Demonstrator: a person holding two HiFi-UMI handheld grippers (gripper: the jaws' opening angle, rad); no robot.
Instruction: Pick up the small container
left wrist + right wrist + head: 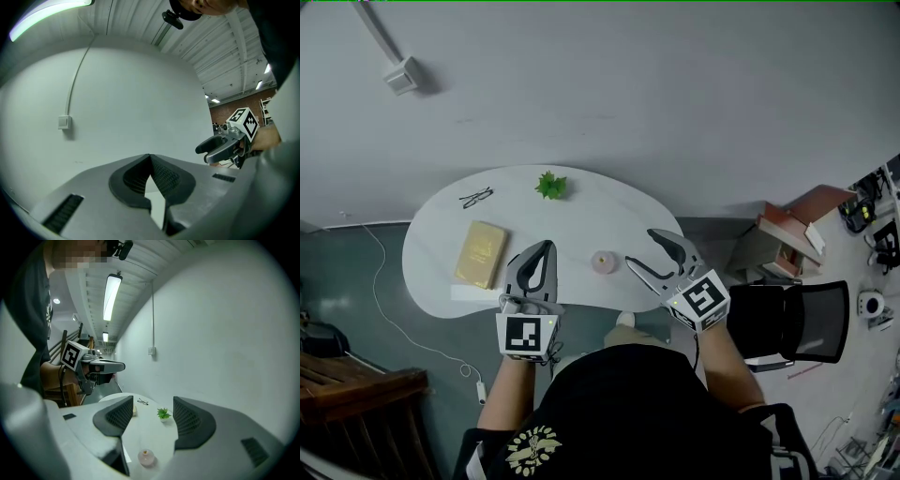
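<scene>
One small container (604, 262) on table (581, 211) — right hand-held gripper (639, 247) spread.

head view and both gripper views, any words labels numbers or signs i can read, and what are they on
No text can be read in any view.
Left gripper, its marker cube: black-and-white square pattern, no letters or digits.
Right gripper, its cube: pattern only as well.
Book: any cover print is too small to read.
Shirt emblem: too blurred to read.
Small container: no label shows.
</scene>
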